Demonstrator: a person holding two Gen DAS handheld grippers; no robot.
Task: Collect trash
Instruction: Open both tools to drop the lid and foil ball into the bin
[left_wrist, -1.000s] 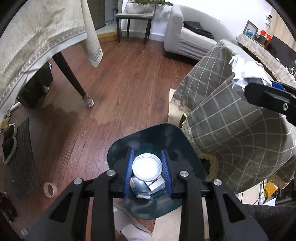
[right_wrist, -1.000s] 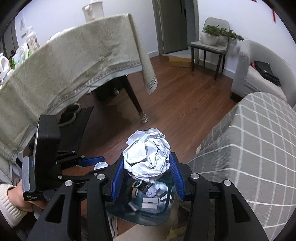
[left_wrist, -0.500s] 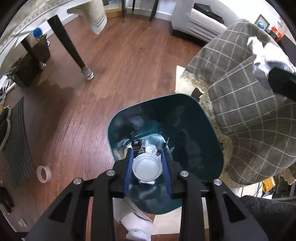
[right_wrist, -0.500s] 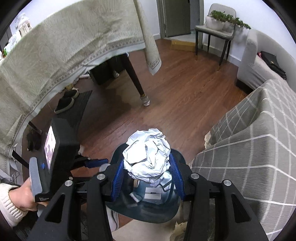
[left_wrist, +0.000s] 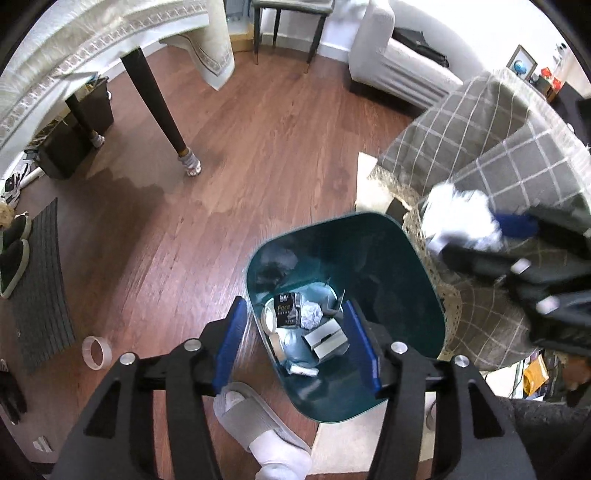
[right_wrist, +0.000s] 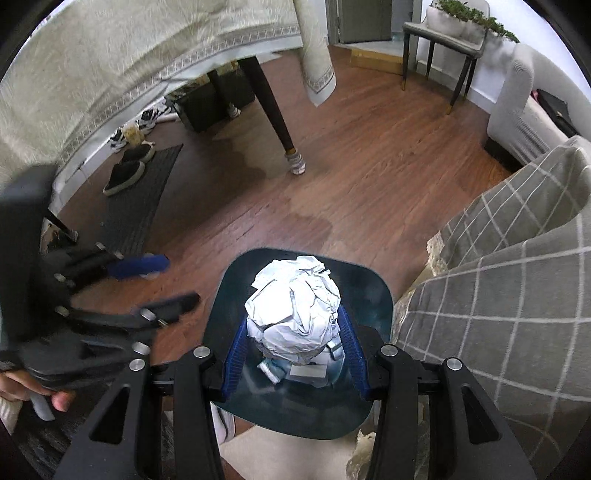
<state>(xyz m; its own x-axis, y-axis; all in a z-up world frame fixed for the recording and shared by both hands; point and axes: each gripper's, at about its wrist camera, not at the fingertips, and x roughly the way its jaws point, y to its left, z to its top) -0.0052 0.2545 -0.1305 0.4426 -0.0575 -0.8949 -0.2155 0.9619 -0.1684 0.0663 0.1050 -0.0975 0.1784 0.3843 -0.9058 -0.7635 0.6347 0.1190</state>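
Observation:
My left gripper (left_wrist: 293, 314) hangs over the teal trash bin (left_wrist: 391, 280), and its jaws are opening with nothing between the blue pads. Below it in the bin lie a black packet (left_wrist: 286, 311), a small paper wad (left_wrist: 312, 314), a grey box (left_wrist: 327, 338) and a white round piece (left_wrist: 270, 318). My right gripper (right_wrist: 293, 328) is shut on a big crumpled paper ball (right_wrist: 295, 302), held above the bin (right_wrist: 364, 290). The left wrist view shows that ball (left_wrist: 456, 219) blurred by the bin's right rim. The left gripper (right_wrist: 162, 284) appears blurred, beside the bin, in the right wrist view.
A roll of tape (left_wrist: 96, 352) lies on the wood floor to the left. A foot in a grey slipper (left_wrist: 258, 417) stands against the bin. A checked sofa cover (left_wrist: 480, 147) crowds the right side. The table leg (left_wrist: 159, 110) and a shoe mat (left_wrist: 40, 288) are further off.
The left jaws have spread, and the white lid they held is gone from between them. The right gripper has come down with the paper ball to the bin.

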